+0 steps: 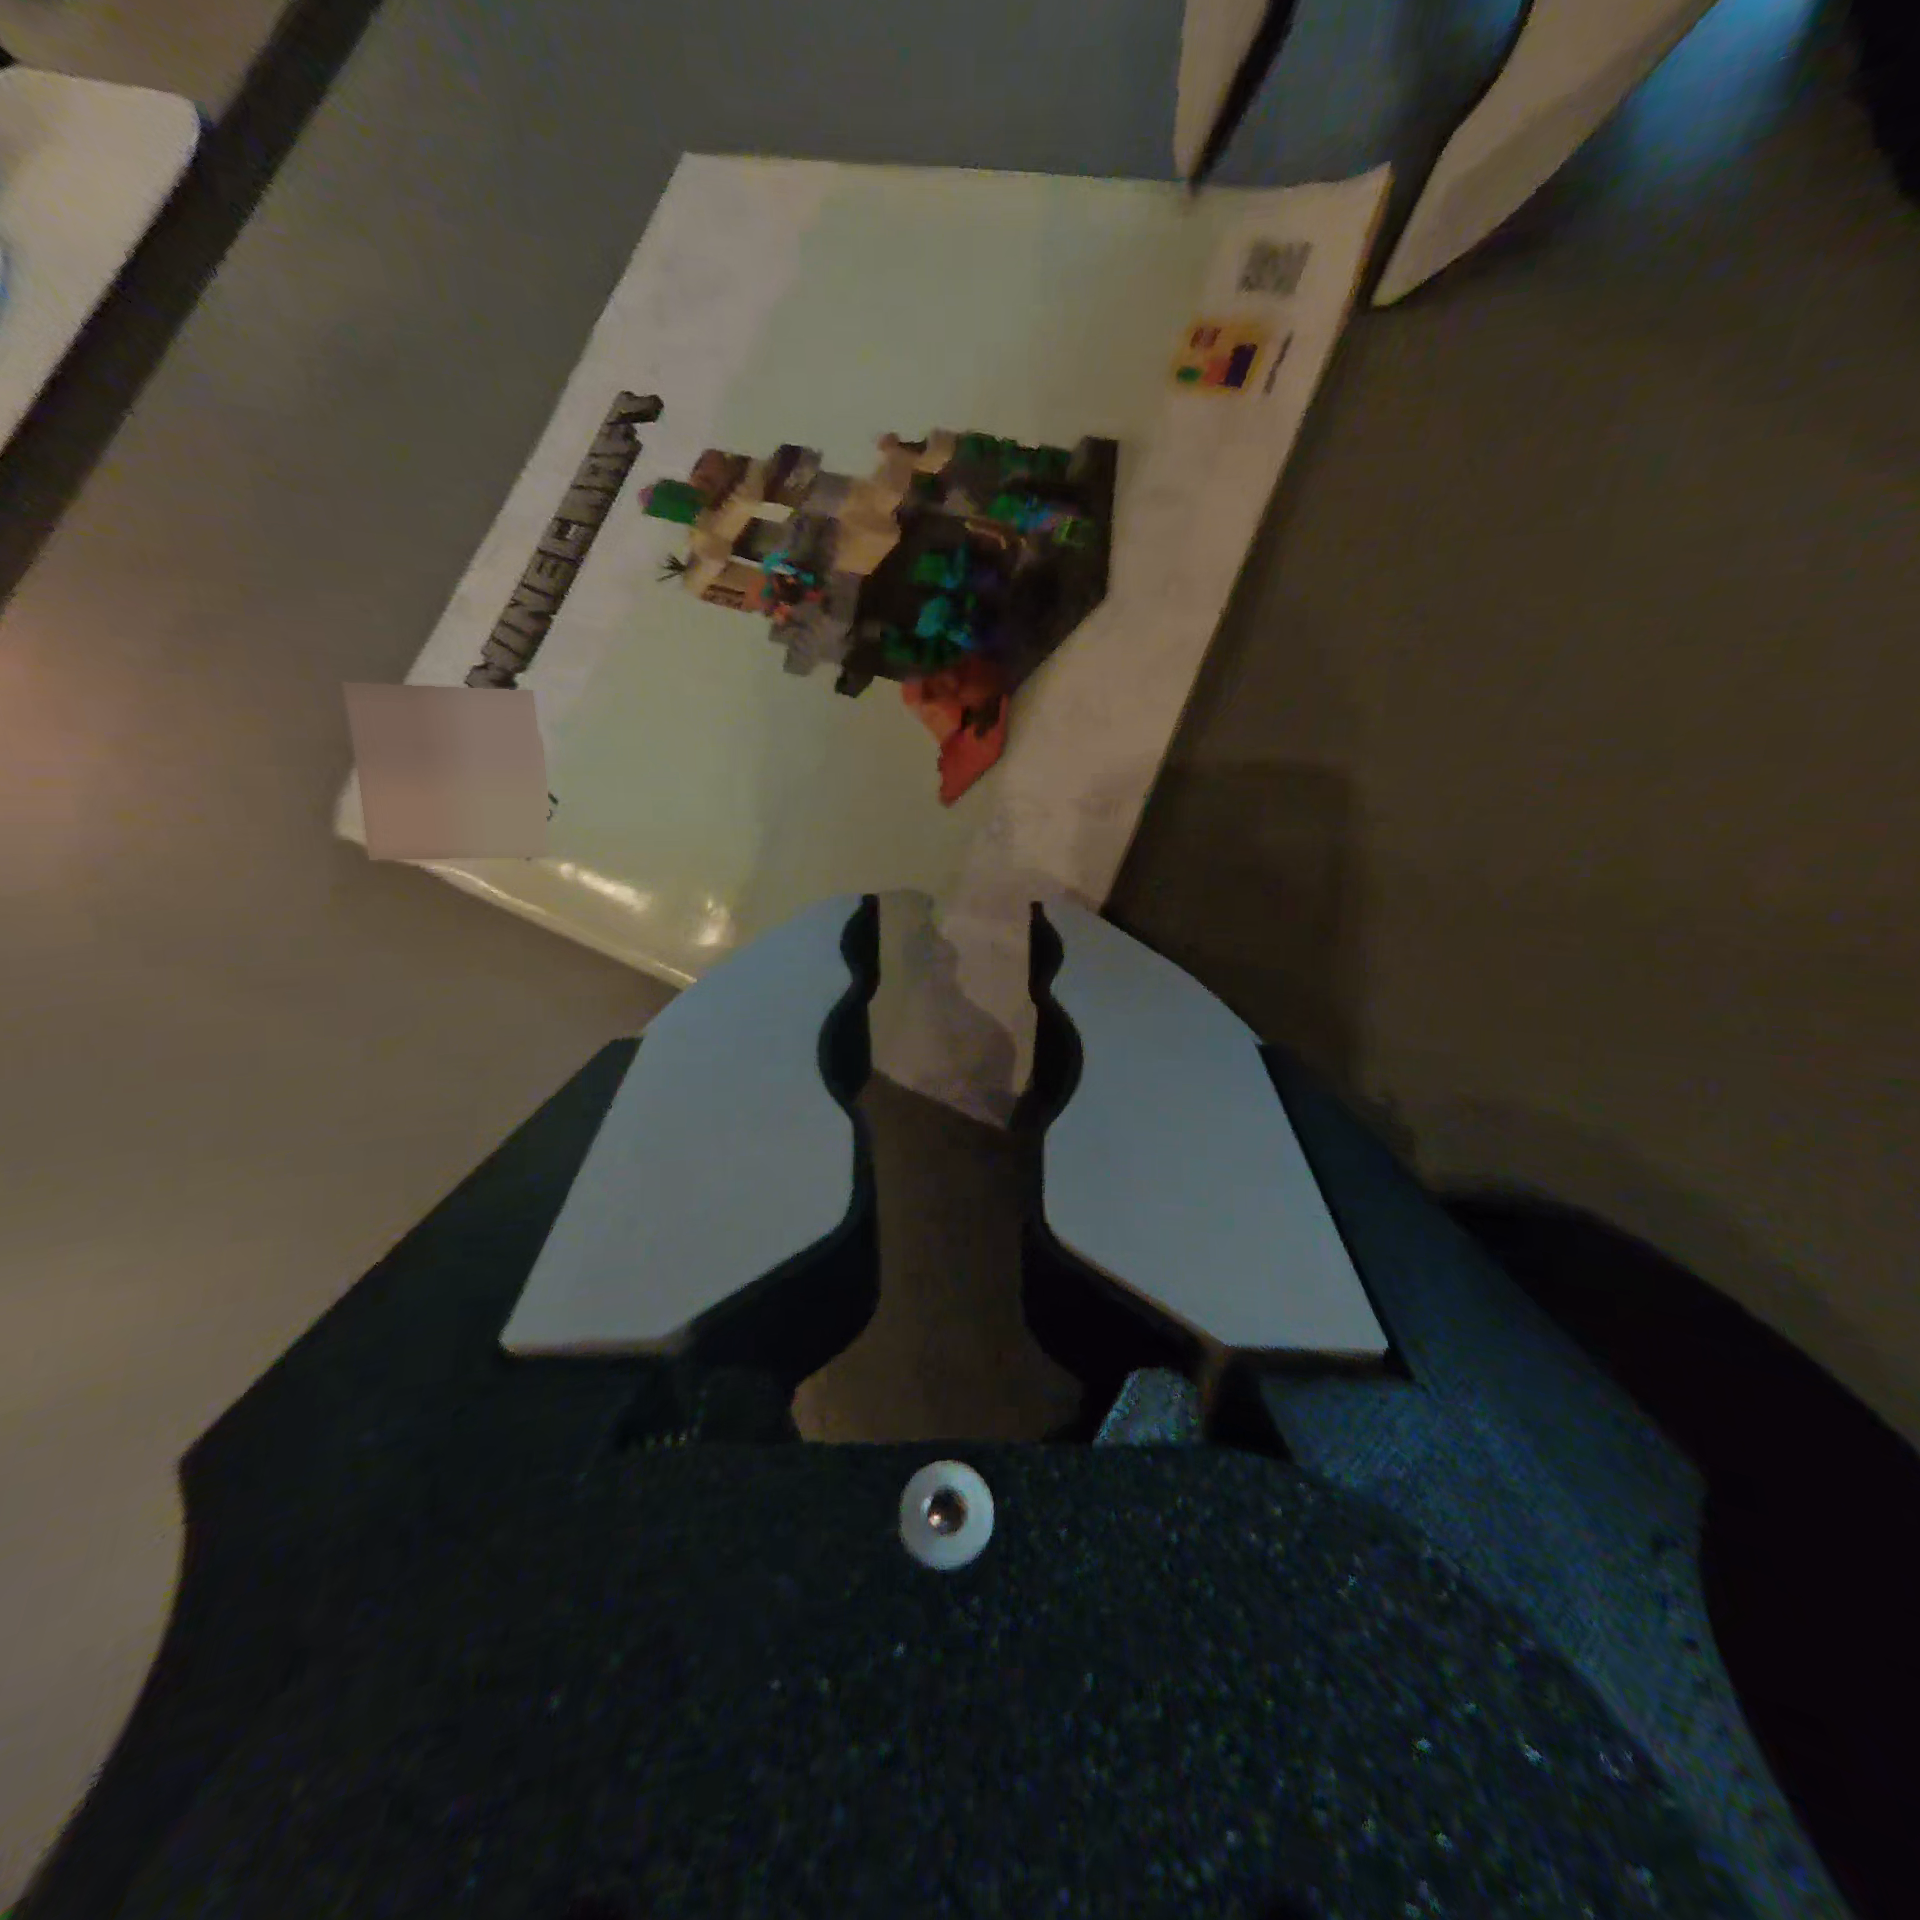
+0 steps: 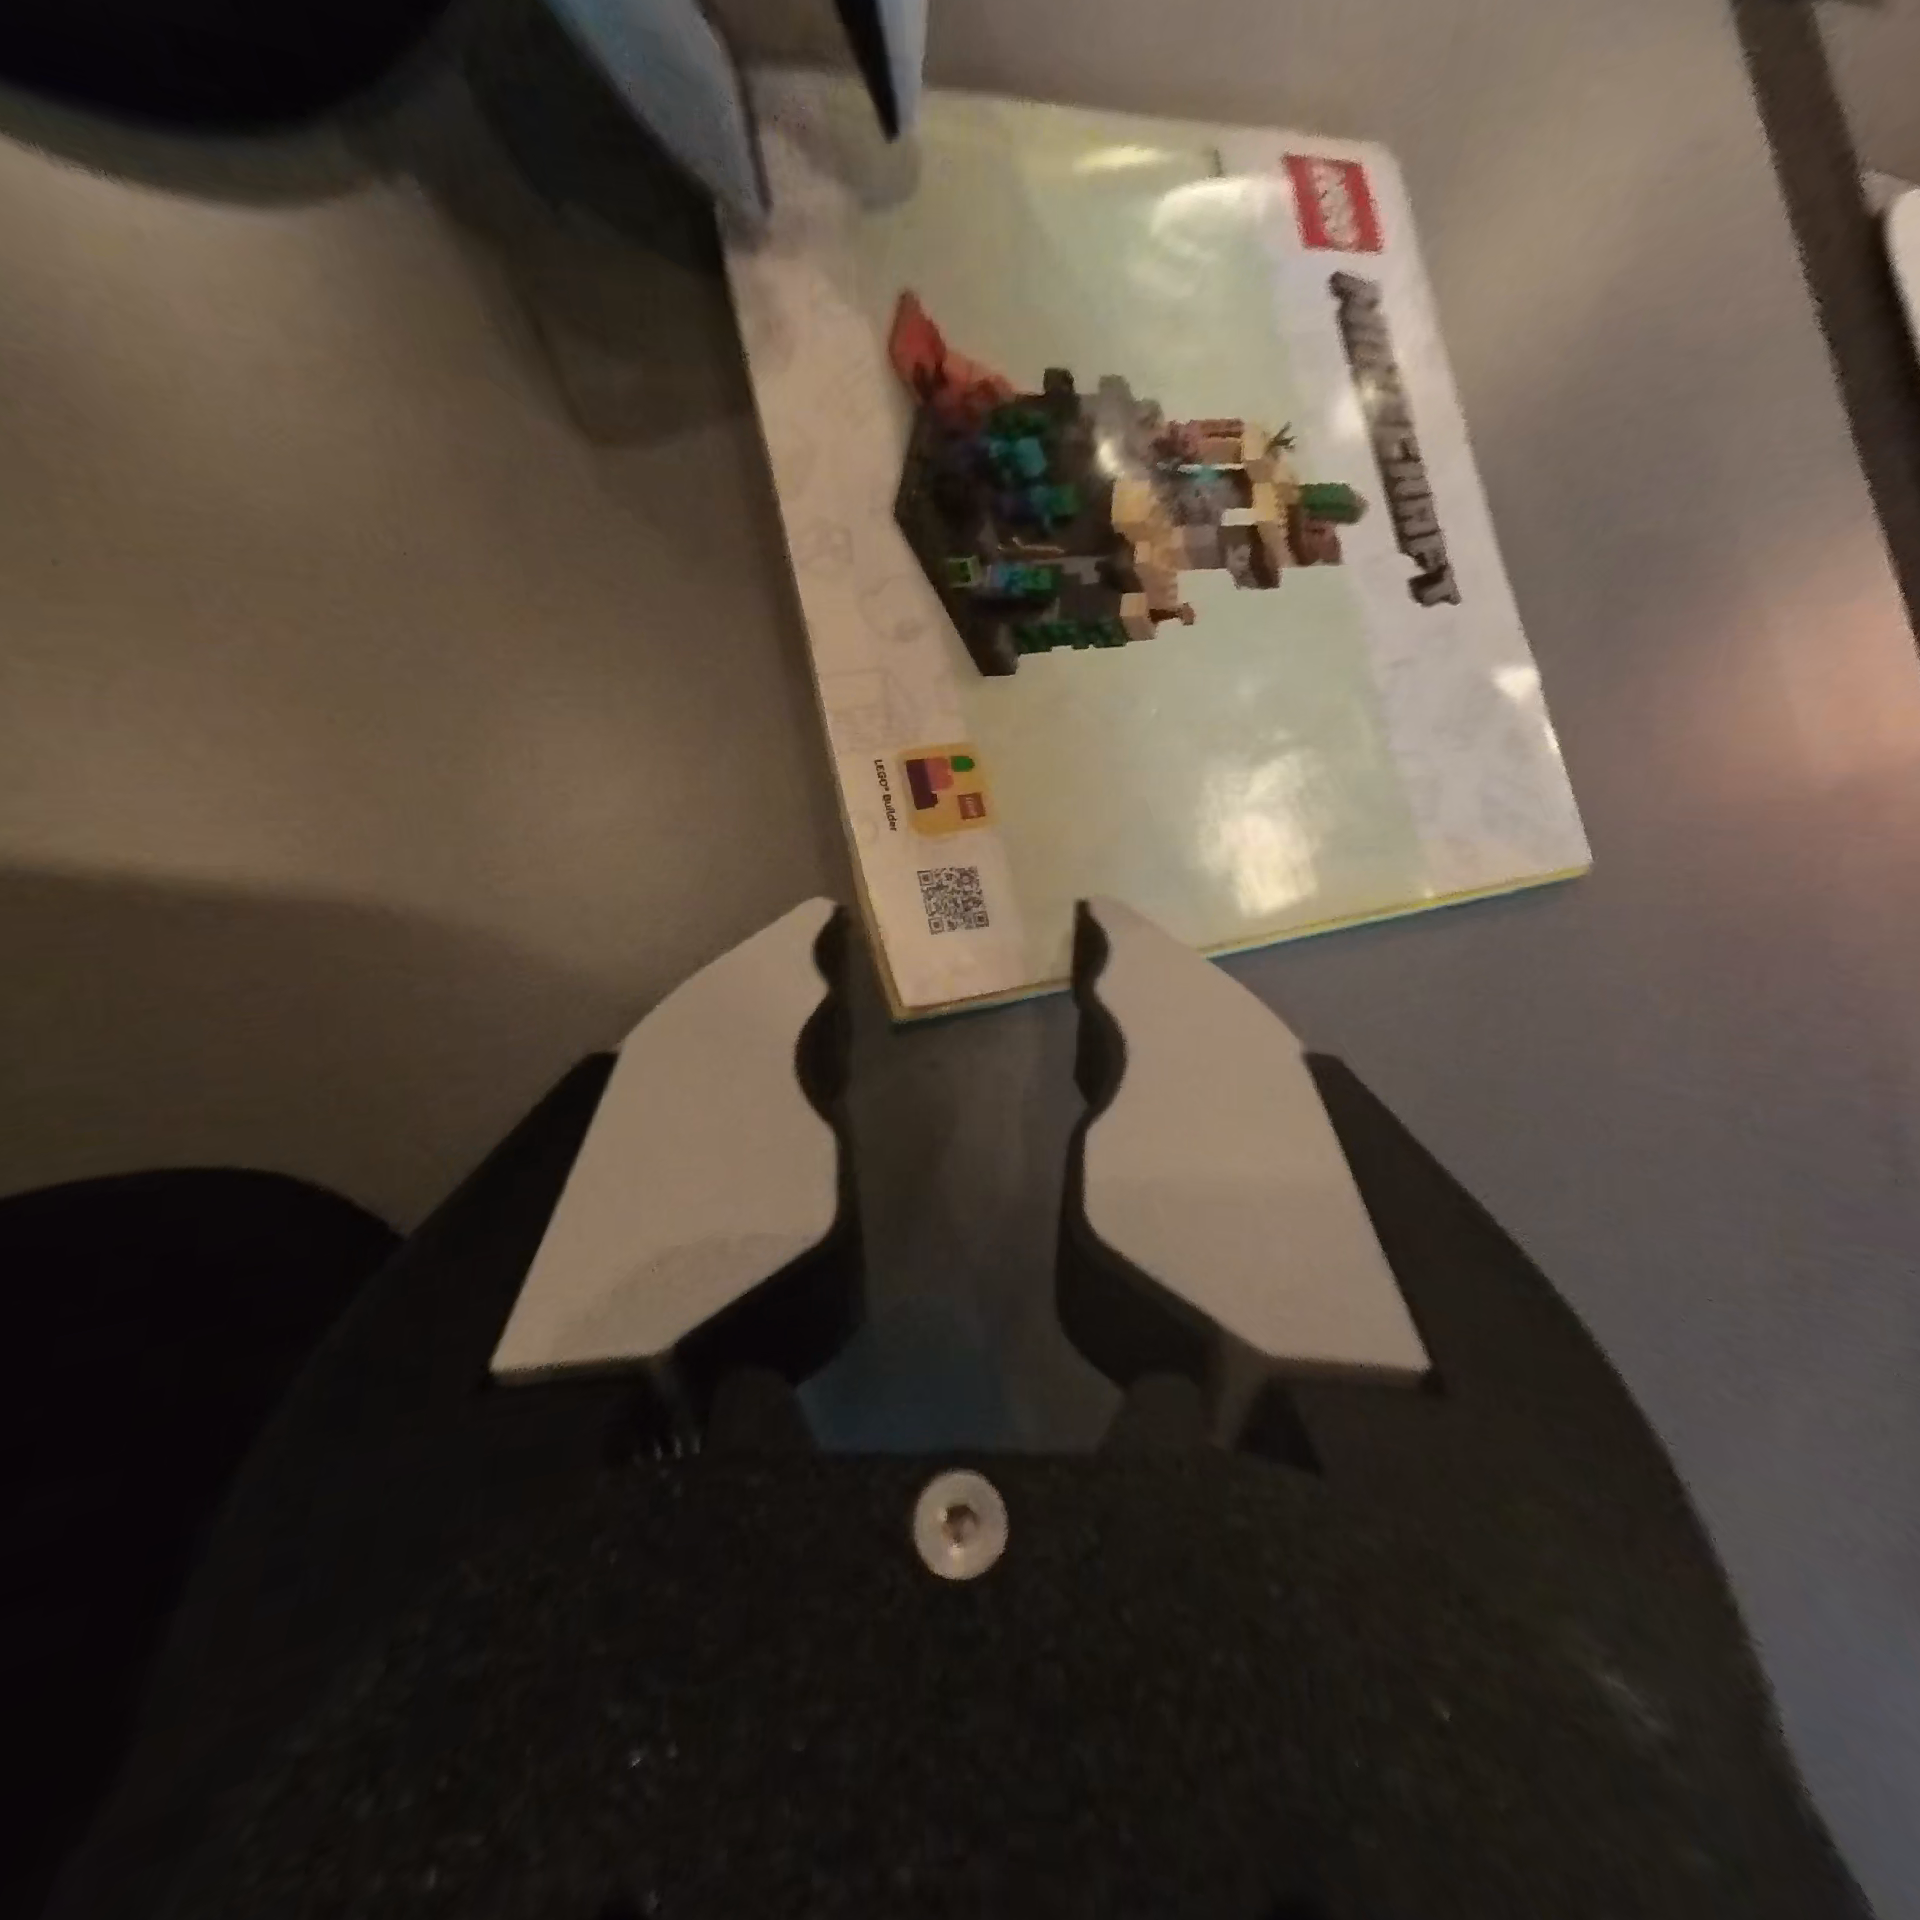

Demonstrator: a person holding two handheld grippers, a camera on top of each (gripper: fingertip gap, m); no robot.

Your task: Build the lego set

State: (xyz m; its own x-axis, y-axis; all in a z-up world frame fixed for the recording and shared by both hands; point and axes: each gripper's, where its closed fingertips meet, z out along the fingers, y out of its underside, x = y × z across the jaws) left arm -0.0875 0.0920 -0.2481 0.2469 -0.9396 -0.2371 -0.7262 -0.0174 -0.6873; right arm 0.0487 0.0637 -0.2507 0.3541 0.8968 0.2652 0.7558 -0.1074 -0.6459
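Observation:
A Lego instruction booklet (image 1: pixel 831 540) lies flat and closed on the grey table (image 1: pixel 208 987), with a picture of the built set on its cover. My left gripper (image 1: pixel 951 914) is open and empty, its jaws standing either side of the booklet's near corner. The right gripper's pale fingers (image 1: pixel 1455 156) show at the booklet's far edge. In the right wrist view the booklet (image 2: pixel 1195 623) lies ahead, and my right gripper (image 2: pixel 958 920) is open and empty over its near corner. The left gripper's fingers (image 2: pixel 717 114) show at the booklet's far corner. No loose bricks are in view.
A white object (image 1: pixel 73 229) lies beyond a dark strip at the table's far left in the left wrist view. A white edge (image 2: pixel 1901 239) shows at the far right in the right wrist view. Bare grey table (image 2: pixel 364 623) surrounds the booklet. The tips of one gripper are about 15 centimeters away from the tips of the other.

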